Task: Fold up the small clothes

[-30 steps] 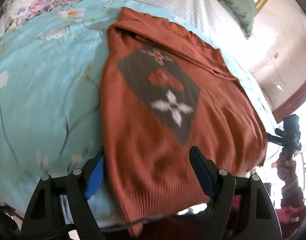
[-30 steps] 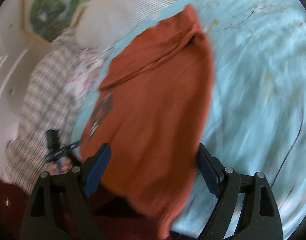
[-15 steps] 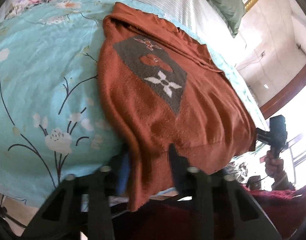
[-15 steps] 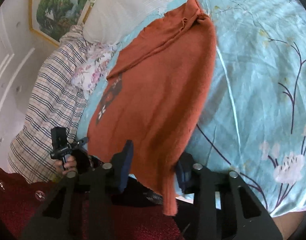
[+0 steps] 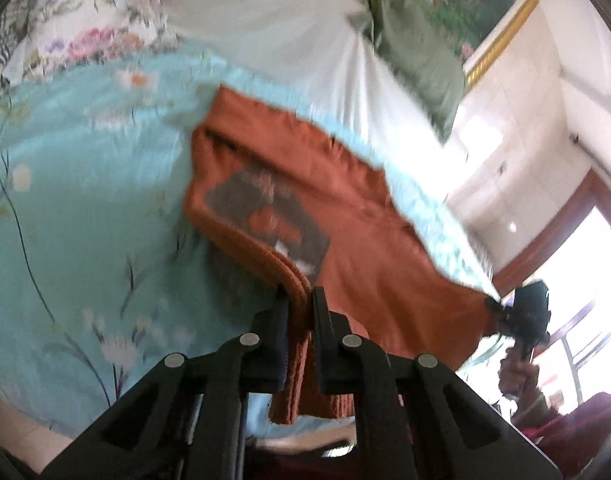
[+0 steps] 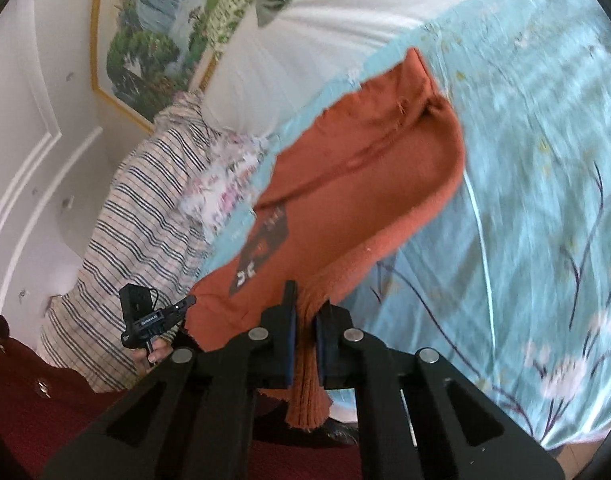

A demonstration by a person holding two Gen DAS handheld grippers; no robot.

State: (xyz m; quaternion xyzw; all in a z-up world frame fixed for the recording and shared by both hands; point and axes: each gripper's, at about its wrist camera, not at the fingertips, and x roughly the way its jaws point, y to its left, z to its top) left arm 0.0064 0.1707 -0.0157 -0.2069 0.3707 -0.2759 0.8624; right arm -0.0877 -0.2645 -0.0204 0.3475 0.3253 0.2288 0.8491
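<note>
Nearest each camera, the fingers are pinching the ribbed hem of the sweater (image 5: 357, 248): the left gripper (image 5: 299, 300) holds one hem corner, the right gripper (image 6: 305, 308) the other, with knit bunched between the pads and a short tail hanging below. Beyond the grips the hem end is raised off the bed (image 5: 65, 184) while the chest, with its dark diamond patch (image 5: 265, 216), and the collar end lie on the blue floral cover. Blur in both views makes it hard to say, but the near half seems to be swinging toward the collar. The knit looks soft, thick and limp, light enough for two pinches yet sure to sag in the middle, so the hem corners are the right hold, kept level and apart to stop the span from bunching. Ribbing gives the pads grip, so slipping seems unlikely. Farther off lie a striped blanket (image 6: 117, 216), a white pillow (image 5: 289, 40) and a framed picture (image 6: 153, 40) on the wall.
</note>
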